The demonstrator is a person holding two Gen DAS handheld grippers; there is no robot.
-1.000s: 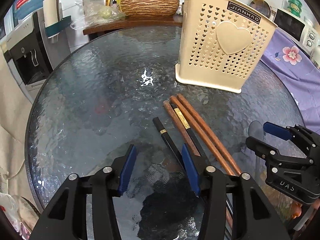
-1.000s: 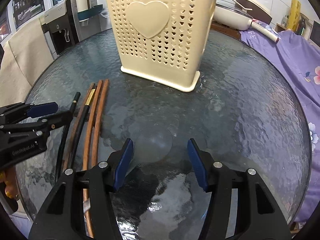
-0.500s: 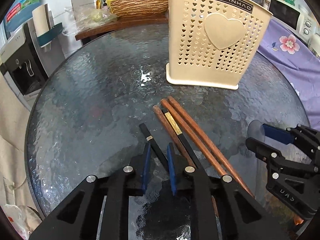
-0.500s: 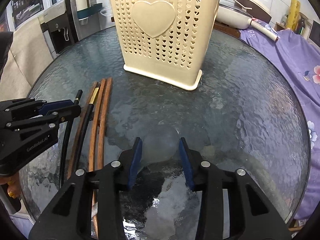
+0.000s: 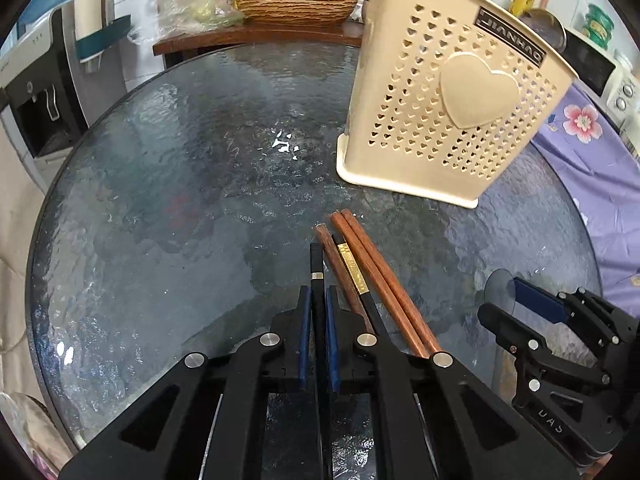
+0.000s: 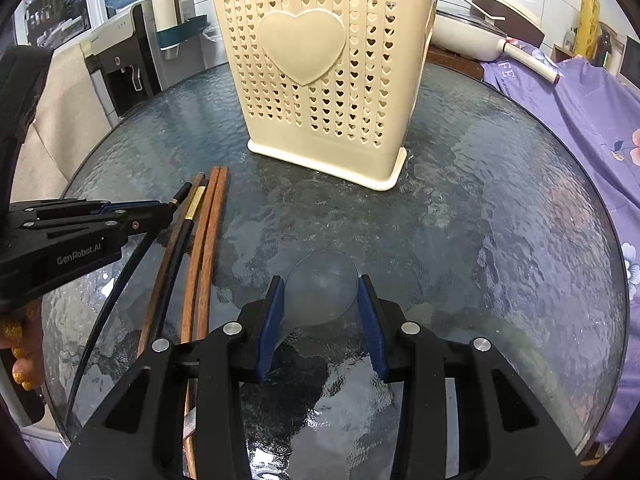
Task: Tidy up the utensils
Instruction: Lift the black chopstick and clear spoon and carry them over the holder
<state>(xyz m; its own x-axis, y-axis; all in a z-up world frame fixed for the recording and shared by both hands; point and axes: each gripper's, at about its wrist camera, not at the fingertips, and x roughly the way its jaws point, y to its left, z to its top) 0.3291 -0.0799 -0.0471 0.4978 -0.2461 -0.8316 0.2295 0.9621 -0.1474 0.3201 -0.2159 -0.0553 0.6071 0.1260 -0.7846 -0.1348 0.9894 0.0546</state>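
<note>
My left gripper is closing, and its blue pads press on a thin black chopstick that points up the round glass table. Right beside it lie a black chopstick with a gold band and several brown wooden chopsticks. My right gripper is shut on the bowl of a clear plastic spoon; the spoon's handle is hidden under the gripper. Behind both stands a cream perforated utensil holder with a heart on its front. The left wrist view shows the right gripper at the lower right.
A wooden side table with a woven bowl stands behind the glass table. A water dispenser is at the left, a purple flowered cloth at the right, and a white pan behind the holder.
My left gripper closed from wide open onto the black chopstick, which now points straight ahead. My right gripper narrowed until its pads met the clear spoon's bowl.
</note>
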